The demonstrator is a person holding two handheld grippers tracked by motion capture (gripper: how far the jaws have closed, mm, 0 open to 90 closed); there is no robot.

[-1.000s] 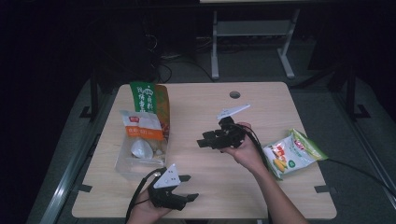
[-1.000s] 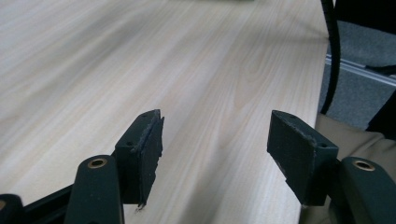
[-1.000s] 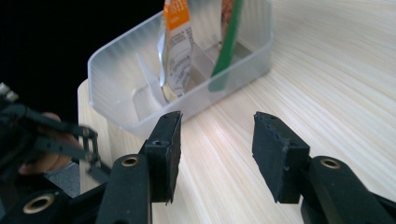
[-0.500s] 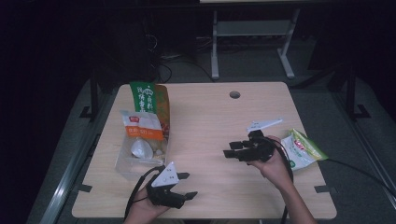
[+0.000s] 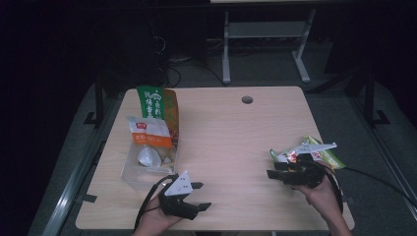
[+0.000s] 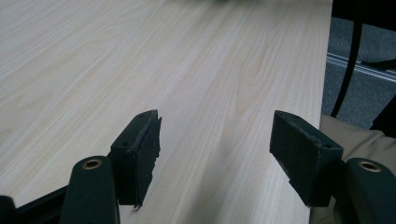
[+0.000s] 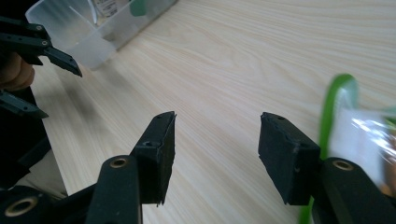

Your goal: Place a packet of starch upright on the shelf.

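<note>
- Swung right and nearward since a second ago: right gripper (image 5: 272,173), earlier over mid-worktop near the clear bin, now at the near right edge just beside the green snack packet (image 5: 328,153).
- Jaws of right gripper (image 7: 215,154) spread wide, nothing between them; green-and-white packet edge (image 7: 348,126) blurred just off the right-hand jaw, not gripped.
- Left gripper (image 5: 200,195) parked near the front edge, little changed from a second ago; jaws wide and empty in left gripper view (image 6: 215,154), bare worktop (image 6: 140,56) beneath.
- Clear bin (image 5: 129,172) at left, holding an orange-and-white packet (image 5: 149,135), a tall green bag (image 5: 158,105) and a pale pouch; contents below hard to read.
- Judged progress: several snacks already binned; green packet at far right looks the last item out. Pickup not yet made, carry across to the bin and release left to do.
</note>
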